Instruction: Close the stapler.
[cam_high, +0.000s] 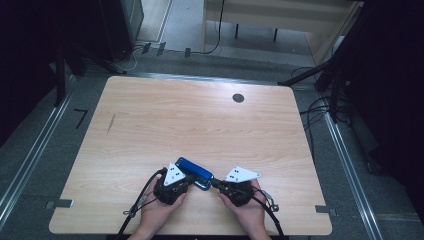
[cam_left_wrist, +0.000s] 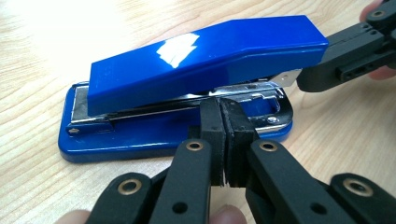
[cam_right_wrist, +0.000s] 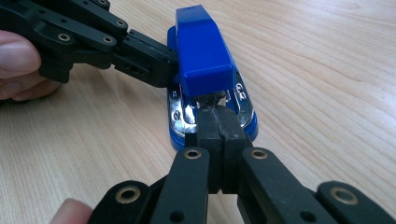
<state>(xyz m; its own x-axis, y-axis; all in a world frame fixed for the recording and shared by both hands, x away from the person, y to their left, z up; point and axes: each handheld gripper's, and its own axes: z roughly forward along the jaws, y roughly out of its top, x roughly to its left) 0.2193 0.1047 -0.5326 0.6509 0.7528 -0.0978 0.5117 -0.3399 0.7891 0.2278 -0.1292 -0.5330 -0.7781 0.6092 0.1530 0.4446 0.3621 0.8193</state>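
A blue stapler with a chrome magazine lies on the wooden table near its front edge, between my two grippers. In the left gripper view the left gripper is shut, pad against pad, its tips against the long side of the stapler just under the blue top. In the right gripper view the right gripper is also shut, its tips at the front end of the stapler below the blue cap. Nothing shows between either pair of pads. Each hand holds its gripper low over the table.
A round dark cable hole sits in the far right of the table, and a thin dark mark lies at the left. Cables and stands run on the floor past the right edge. A pale desk stands behind.
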